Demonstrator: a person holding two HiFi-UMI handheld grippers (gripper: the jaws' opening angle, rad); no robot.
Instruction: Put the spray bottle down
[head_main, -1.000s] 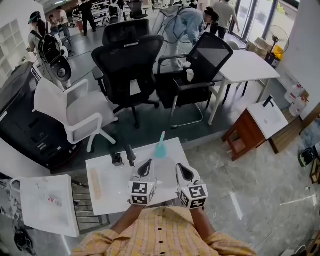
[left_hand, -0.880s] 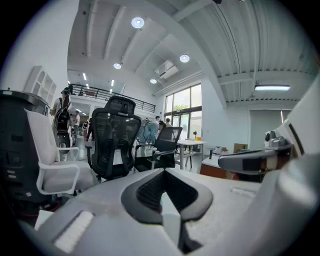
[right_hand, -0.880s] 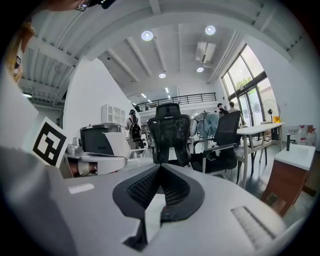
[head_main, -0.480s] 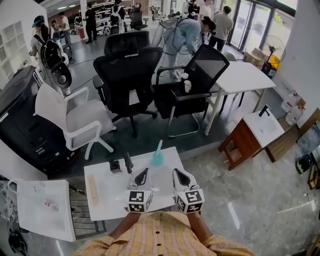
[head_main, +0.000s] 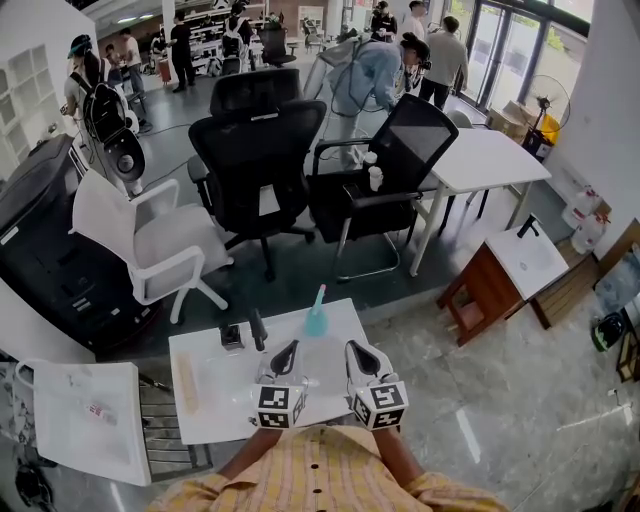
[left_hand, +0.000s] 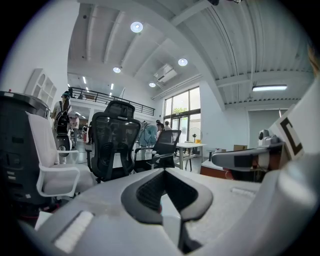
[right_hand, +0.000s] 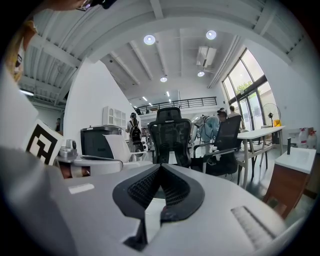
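The spray bottle (head_main: 317, 325) has a teal nozzle head and a clear body. It rests on the small white table (head_main: 215, 400), between and just beyond my two grippers. In the head view my left gripper (head_main: 286, 355) sits to the bottle's left with its jaws together and nothing in them. The right gripper (head_main: 358, 356) sits to the bottle's right, also shut and empty. In the left gripper view the left gripper (left_hand: 162, 172) shows pads meeting; the right gripper (right_hand: 160, 167) looks the same in its own view. Neither gripper view shows the bottle.
On the table lie a small black box (head_main: 232, 335), a black pen-like piece (head_main: 257, 327) and a beige strip (head_main: 186, 368). A second white tabletop (head_main: 85, 415) stands at the left. Office chairs (head_main: 255, 150) stand beyond, and a wooden side table (head_main: 505, 270) at the right.
The head view has shifted slightly, so the table sits a little lower in the picture. Both grippers and the bottle keep their places relative to each other.
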